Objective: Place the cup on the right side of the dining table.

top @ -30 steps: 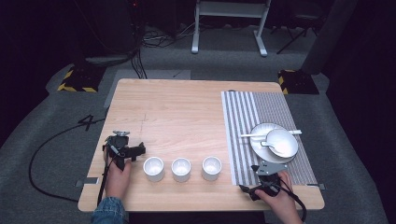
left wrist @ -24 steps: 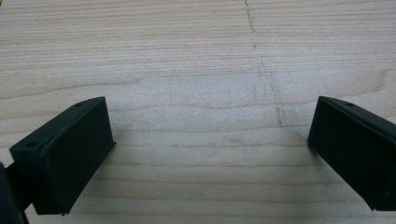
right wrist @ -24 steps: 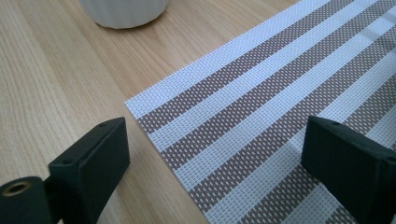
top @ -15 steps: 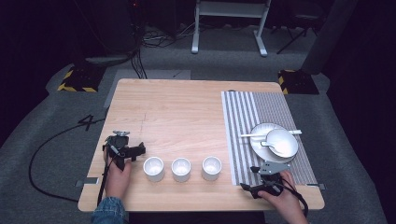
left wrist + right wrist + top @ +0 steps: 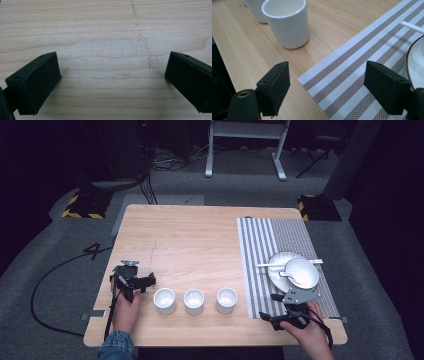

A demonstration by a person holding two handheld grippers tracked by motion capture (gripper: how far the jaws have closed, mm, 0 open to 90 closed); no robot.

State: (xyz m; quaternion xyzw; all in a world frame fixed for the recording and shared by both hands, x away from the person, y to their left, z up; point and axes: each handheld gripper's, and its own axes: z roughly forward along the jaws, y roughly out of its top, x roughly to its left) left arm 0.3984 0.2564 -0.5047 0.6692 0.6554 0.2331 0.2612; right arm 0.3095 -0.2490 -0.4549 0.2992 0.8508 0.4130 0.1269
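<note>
From the high view, three small white ceramic cups are standing in a row near the table's front edge: the left cup (image 5: 164, 300), the middle cup (image 5: 194, 301) and the right cup (image 5: 226, 299). The left gripper (image 5: 146, 282) is resting just beside the left cup, and the right gripper (image 5: 267, 316) is hovering at the front edge of a grey-and-white striped woven placemat (image 5: 260, 255), which is carrying a round white plate (image 5: 276, 270), a white bowl (image 5: 302, 272) and a white spoon (image 5: 267, 265). Against the earlier pictures, both grippers and all the tableware are sitting where they were.

In the left gripper view, the black jaws are standing wide apart over bare pale wooden table (image 5: 100, 30), gripping nothing.

In the right gripper view, the jaws are likewise spread wide and empty, straddling the placemat's (image 5: 352, 75) front corner, with the right cup (image 5: 285, 22) near ahead. That cup is probably light, stiff, glazed-slippery and breakable; closing across its straight wall seems safest.
</note>
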